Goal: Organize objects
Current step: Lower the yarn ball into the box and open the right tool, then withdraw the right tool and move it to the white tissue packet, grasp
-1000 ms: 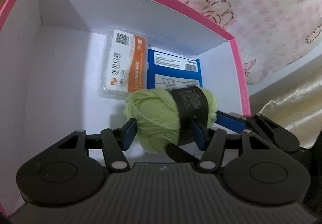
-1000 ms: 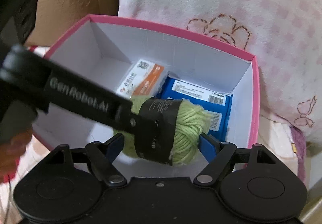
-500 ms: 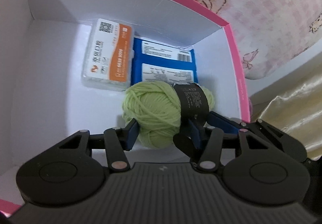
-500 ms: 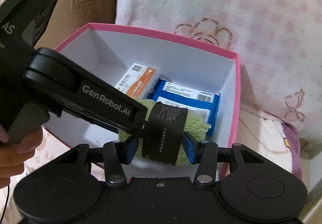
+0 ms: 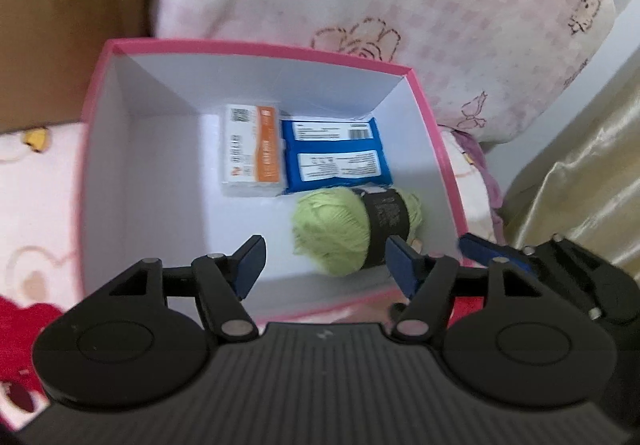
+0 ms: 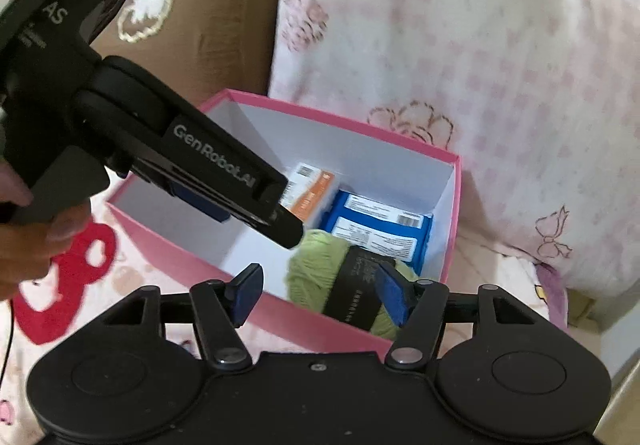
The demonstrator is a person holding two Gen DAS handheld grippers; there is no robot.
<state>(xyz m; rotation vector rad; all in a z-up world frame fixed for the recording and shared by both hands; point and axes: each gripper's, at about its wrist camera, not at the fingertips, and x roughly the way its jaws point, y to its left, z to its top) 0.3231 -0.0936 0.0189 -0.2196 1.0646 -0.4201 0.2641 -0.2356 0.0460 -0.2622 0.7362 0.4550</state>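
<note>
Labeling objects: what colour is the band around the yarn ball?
Black with small pale print, wrapped around the green yarn ball; the band shows best in the left wrist view.

Yarn ball (image 5: 332, 231) lying in the box (image 5: 256, 49), two packets (image 5: 334, 155) sitting side by side behind it.

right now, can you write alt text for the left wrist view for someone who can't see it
A green yarn ball with a black label lies in a pink box, in front of a blue packet and an orange-and-white box. The left gripper hangs above, jaws opening, nothing held. Pink floral bedding lies behind.
</note>
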